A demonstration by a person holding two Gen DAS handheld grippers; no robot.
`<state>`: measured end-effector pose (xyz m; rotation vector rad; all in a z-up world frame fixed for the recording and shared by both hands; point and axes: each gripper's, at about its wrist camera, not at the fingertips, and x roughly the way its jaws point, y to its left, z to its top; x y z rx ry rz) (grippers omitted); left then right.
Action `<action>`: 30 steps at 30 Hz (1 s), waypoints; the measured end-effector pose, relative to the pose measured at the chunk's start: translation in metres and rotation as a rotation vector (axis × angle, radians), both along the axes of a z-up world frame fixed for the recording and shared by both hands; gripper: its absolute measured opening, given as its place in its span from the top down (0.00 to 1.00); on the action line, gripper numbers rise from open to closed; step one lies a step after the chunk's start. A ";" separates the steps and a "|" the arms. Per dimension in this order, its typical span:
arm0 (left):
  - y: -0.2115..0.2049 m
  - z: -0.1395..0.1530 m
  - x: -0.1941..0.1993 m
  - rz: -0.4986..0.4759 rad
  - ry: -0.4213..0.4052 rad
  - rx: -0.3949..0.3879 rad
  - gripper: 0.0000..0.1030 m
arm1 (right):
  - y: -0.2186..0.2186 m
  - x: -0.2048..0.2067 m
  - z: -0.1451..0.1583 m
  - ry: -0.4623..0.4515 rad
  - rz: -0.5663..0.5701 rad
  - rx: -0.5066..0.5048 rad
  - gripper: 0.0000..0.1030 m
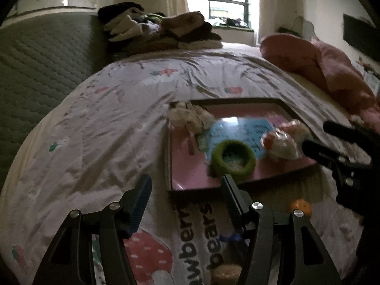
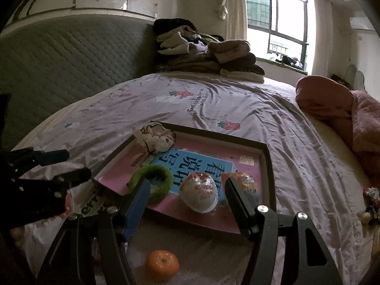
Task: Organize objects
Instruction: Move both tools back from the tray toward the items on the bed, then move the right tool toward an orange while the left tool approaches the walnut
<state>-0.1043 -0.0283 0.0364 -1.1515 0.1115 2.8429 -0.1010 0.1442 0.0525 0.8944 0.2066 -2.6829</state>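
A dark-framed tray (image 1: 169, 166) (image 2: 269, 166) lies on the bed over a pink and blue book (image 2: 247, 160). On it sit a green fuzzy ring (image 1: 234, 159) (image 2: 152, 185), a wrapped egg-shaped sweet (image 1: 280, 146) (image 2: 200, 193), a second one (image 2: 247, 181) behind it, and a white bundle (image 1: 188, 117) (image 2: 154, 137) at the far corner. An orange (image 2: 162, 265) (image 1: 301, 206) lies on the sheet in front of the tray. My left gripper (image 1: 186, 190) is open and empty just before the tray's near edge. My right gripper (image 2: 187, 193) is open, its fingers either side of the wrapped sweet.
Folded clothes (image 2: 209, 49) are piled at the bed's far end by the grey quilted headboard (image 2: 59, 54). A pink pillow and blanket (image 2: 337, 102) lie at the right. Small toys (image 2: 370, 204) lie near the right edge. A tan round object (image 1: 225, 273) lies below my left gripper.
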 end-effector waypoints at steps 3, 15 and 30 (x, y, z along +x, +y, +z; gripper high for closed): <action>0.004 -0.005 0.005 -0.026 -0.017 -0.008 0.40 | 0.000 0.003 -0.003 -0.003 0.008 0.010 0.37; 0.011 -0.013 0.025 -0.091 -0.047 -0.020 0.40 | 0.002 0.016 -0.010 -0.018 0.034 0.026 0.37; 0.012 -0.023 0.048 -0.099 -0.042 -0.035 0.40 | 0.004 0.040 -0.028 -0.051 0.030 -0.015 0.37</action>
